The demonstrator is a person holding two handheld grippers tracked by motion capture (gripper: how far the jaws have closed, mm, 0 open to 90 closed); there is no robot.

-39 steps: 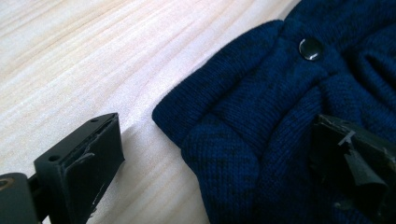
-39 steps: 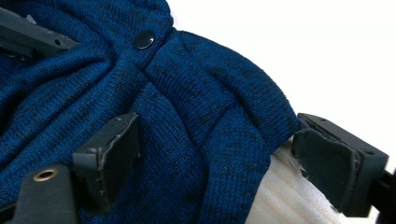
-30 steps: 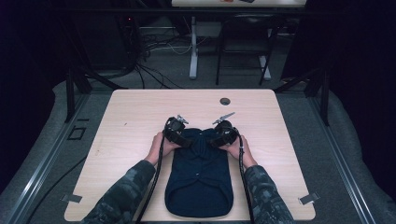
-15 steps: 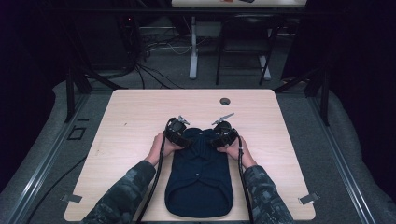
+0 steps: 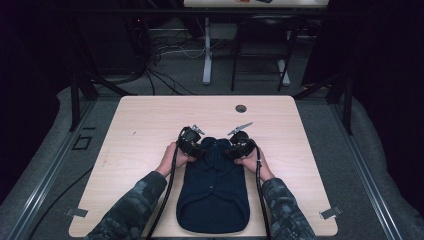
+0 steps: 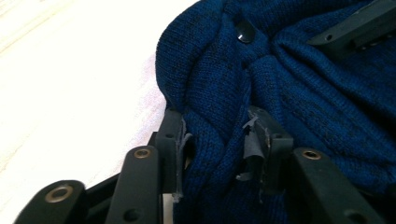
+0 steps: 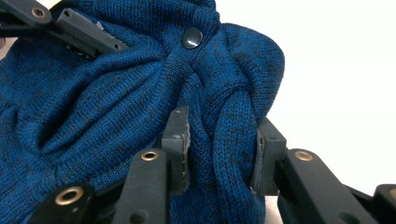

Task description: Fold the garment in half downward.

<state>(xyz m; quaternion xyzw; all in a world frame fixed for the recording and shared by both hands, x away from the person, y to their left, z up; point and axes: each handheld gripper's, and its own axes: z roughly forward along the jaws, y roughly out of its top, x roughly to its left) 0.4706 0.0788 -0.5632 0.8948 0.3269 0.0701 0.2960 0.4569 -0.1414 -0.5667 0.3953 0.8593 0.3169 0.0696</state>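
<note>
Wooden table: navy knit garment lies lengthwise, far end pinched by left hand-held gripper and right hand-held gripper, both just closing.

looks like a lab or test room set up for recording, not a home. dim and bare all round, with one pale wooden table with rounded corners lit in the middle, a round cable hole cut near its far edge. stands on grey carpeted floor inside a low frame of metal floor rails, with dark metal uprights at the corners. loose black cables tangled on the floor behind. beyond that, a second light-topped desk on a white pedestal leg. small grey tape markers stuck at the near table corners.
</note>
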